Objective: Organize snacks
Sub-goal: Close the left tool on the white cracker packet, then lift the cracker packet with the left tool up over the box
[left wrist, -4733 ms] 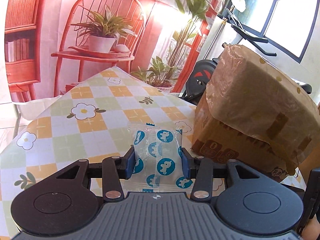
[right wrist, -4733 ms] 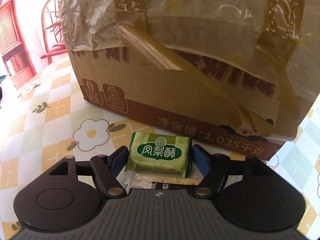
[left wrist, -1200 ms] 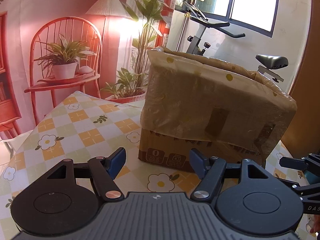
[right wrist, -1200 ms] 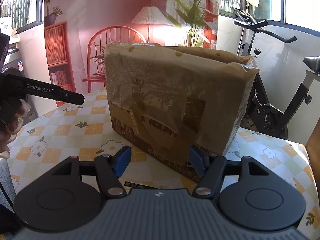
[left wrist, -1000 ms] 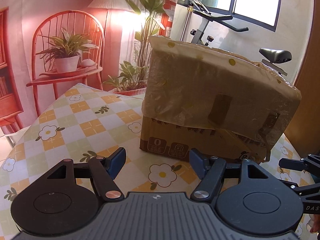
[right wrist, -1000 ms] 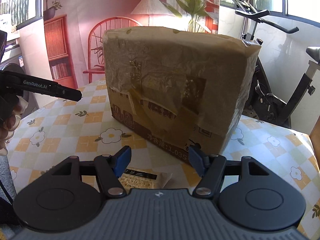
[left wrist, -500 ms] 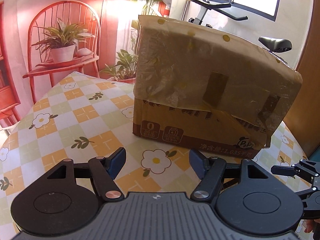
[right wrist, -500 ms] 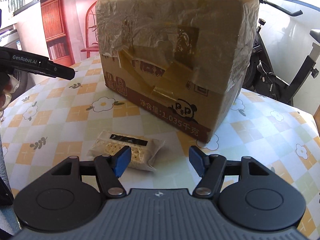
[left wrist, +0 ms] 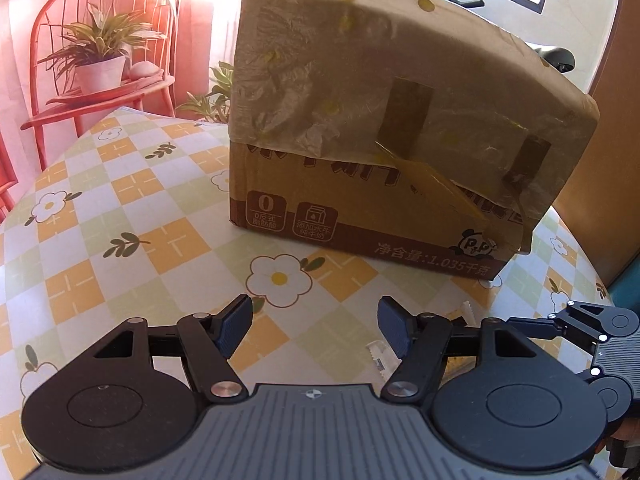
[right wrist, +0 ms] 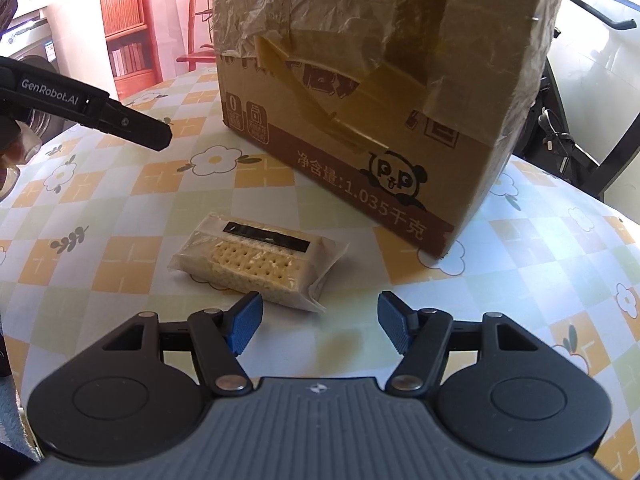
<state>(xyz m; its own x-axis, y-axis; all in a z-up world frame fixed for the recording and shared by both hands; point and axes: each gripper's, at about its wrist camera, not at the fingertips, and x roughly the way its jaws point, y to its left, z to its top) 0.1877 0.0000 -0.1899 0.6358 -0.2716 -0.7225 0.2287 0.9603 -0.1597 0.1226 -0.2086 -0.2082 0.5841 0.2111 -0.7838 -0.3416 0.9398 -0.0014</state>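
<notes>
Grippers spread wide over a flower-checked tablecloth (right wrist: 120, 256): left gripper (left wrist: 314, 326) hovers released at nine o'clock, holding nothing; a clear-wrapped cracker packet (right wrist: 256, 264) lies flat at centre, just beyond the released, empty right gripper (right wrist: 320, 322); a taped cardboard box (right wrist: 360, 92) stands at one o'clock behind the packet.

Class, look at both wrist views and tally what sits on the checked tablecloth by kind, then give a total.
Brown cardboard boxes wrapped in clear plastic: 1
Clear-wrapped packs of pale crackers: 1
Small white wrappers, partly hidden behind the left gripper's finger: 1
Total: 3
</notes>
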